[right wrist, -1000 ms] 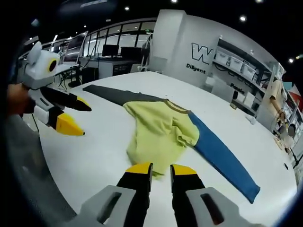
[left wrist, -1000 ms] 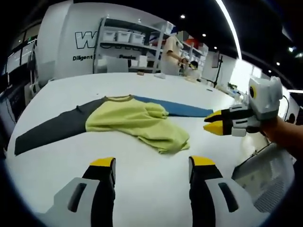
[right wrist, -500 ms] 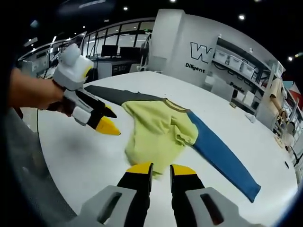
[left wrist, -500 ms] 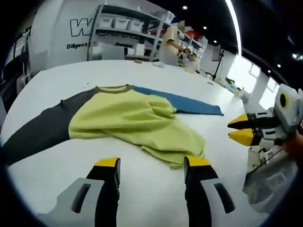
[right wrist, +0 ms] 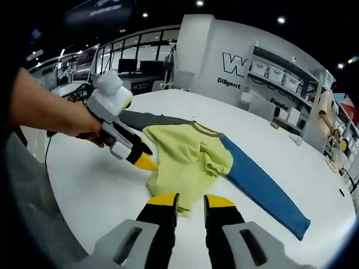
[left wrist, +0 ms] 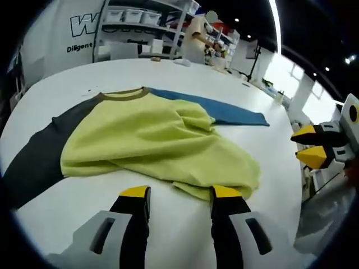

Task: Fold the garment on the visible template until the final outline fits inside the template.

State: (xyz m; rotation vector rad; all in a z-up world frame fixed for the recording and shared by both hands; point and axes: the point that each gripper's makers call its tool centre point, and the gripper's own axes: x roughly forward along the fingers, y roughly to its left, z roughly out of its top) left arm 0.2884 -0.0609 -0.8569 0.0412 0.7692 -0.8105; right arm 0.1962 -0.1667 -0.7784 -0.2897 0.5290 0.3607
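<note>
A garment lies crumpled on the white table (left wrist: pixel 255 92): a yellow-green body (left wrist: pixel 157 140), a dark grey sleeve (left wrist: pixel 33 162) and a blue sleeve (left wrist: pixel 224 112). My left gripper (left wrist: pixel 179 193) is open and low over the table, with the yellow hem lying just ahead of and between its tips. In the right gripper view a hand holds that left gripper (right wrist: pixel 143 157) against the near-left edge of the yellow body (right wrist: pixel 188 162); the blue sleeve (right wrist: pixel 261 188) runs off to the right. My right gripper (right wrist: pixel 190 200) hovers short of the hem, jaws a narrow gap apart and holding nothing; it also appears as the right gripper (left wrist: pixel 309 145).
Shelves with white bins (left wrist: pixel 140 14) and a person (left wrist: pixel 196 36) stand behind the table. The table edge (left wrist: pixel 297 185) is close on the right, with grey equipment (left wrist: pixel 328 218) beyond it. Desks with monitors (right wrist: pixel 134 61) stand far left.
My left gripper has moved forward and down to the yellow hem, so the garment looms larger in its view. The right gripper has stayed nearly where it was.
</note>
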